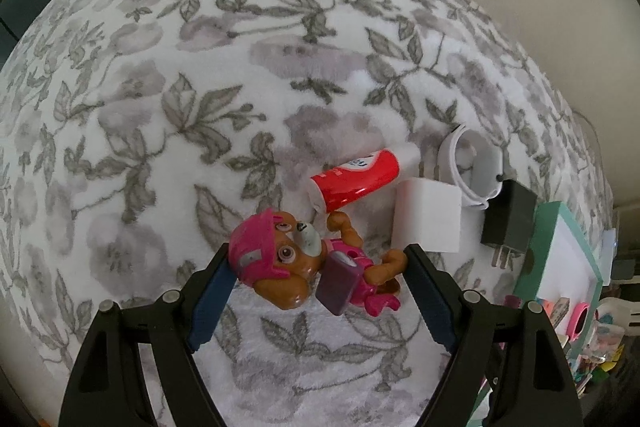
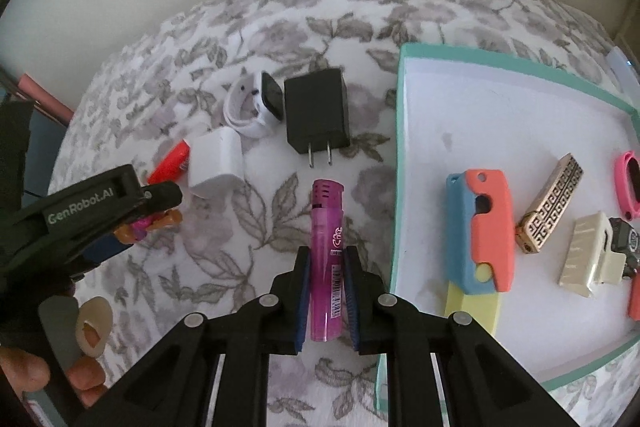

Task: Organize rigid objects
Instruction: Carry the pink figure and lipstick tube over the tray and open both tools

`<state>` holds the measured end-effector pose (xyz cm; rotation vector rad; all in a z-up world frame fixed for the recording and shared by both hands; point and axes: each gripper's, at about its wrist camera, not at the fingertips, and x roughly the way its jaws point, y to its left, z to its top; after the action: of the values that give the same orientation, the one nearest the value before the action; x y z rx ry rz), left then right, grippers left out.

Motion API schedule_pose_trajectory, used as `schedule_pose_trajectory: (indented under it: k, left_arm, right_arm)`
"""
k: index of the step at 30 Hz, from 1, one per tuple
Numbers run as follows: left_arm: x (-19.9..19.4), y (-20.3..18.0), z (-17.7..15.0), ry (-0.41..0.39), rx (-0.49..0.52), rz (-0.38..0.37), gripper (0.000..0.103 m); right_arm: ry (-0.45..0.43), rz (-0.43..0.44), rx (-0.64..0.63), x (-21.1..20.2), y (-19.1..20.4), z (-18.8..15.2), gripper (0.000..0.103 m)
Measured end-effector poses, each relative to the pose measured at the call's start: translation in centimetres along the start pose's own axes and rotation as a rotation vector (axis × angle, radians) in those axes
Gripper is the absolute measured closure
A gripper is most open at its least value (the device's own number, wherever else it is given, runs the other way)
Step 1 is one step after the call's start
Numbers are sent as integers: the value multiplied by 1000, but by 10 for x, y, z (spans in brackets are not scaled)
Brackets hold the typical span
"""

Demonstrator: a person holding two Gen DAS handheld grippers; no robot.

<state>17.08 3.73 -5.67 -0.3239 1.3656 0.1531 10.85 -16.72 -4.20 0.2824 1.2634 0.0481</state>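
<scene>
My left gripper [image 1: 318, 259] is open, its fingers on either side of a brown toy pup with a pink helmet [image 1: 304, 259] lying on the floral blanket. My right gripper [image 2: 326, 259] is shut on a purple lighter [image 2: 326, 247], held above the blanket just left of the teal-rimmed white tray [image 2: 516, 75]. A red tube [image 1: 356, 181], a white charger cube [image 1: 426, 221], a white smartwatch [image 1: 474, 167] and a black plug adapter [image 1: 508, 219] lie beyond the toy. The left gripper also shows in the right wrist view [image 2: 132, 215], with the toy partly hidden under it.
The tray holds a blue and coral folding tool [image 2: 480, 231], a bronze patterned lighter [image 2: 550, 203], a cream hair clip [image 2: 588, 259] and a pink band [image 2: 628, 187]. A wall lies behind the bed. A hand [image 2: 80, 347] is at the lower left.
</scene>
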Motion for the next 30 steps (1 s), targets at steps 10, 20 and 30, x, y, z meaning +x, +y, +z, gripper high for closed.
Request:
schedule_pose_trajectory:
  k: [10,20,30]
  left_arm:
    - [-65,-16,-1,-161,43,11,19]
    - [-93,-70,-21,-180,162,-137,19]
    - [-101,-139,-70,-156,350,-199,19]
  right_arm:
    - [-155,56,50,-68,-17,6,87]
    - [-293,-47,105,-124,-60,2,87]
    - [-353,-178,247,-162,-132,-9,87]
